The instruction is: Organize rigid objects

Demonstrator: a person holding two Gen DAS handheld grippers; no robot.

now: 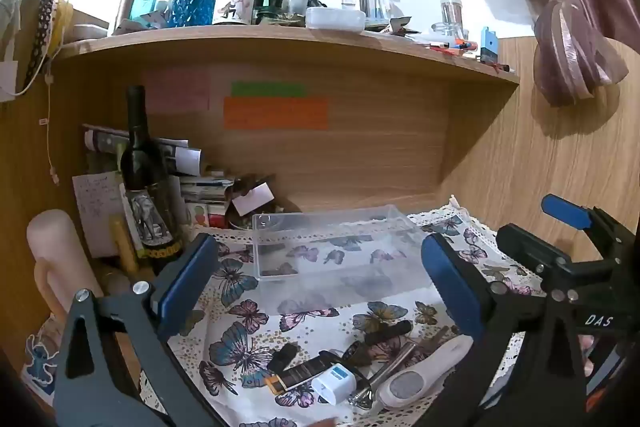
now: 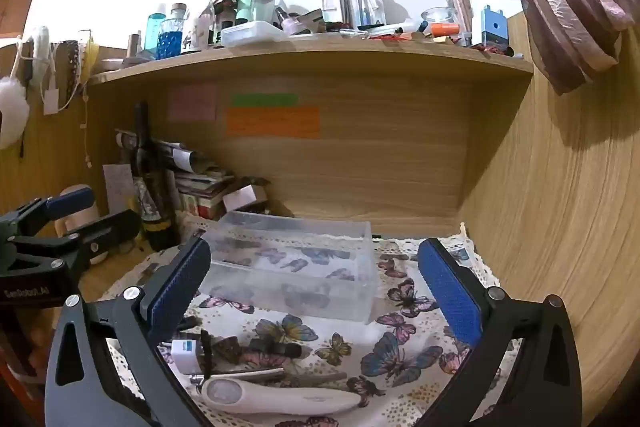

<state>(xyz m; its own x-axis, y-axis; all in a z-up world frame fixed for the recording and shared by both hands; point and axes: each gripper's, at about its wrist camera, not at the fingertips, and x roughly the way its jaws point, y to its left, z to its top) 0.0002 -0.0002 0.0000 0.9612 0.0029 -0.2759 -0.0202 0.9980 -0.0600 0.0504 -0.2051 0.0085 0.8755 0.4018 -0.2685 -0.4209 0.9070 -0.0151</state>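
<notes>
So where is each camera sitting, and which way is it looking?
Left wrist view: sits on the left gripper, looking forward over the butterfly cloth at the clear box; its own two blue pads show, open, plus the right gripper at the right edge.
Right wrist view: sits on the right gripper, facing the same clear box; its open pads show, plus the left gripper at the left edge.
Shared: box, cloth, white handheld device, white charger, wine bottle, wooden shelf.

Clear plastic box (image 1: 336, 247) stands upright; near its front lie a white charger cube (image 1: 334, 383), white foot file (image 1: 420, 375) — and, possibly, a metal razor (image 1: 380, 375).
</notes>
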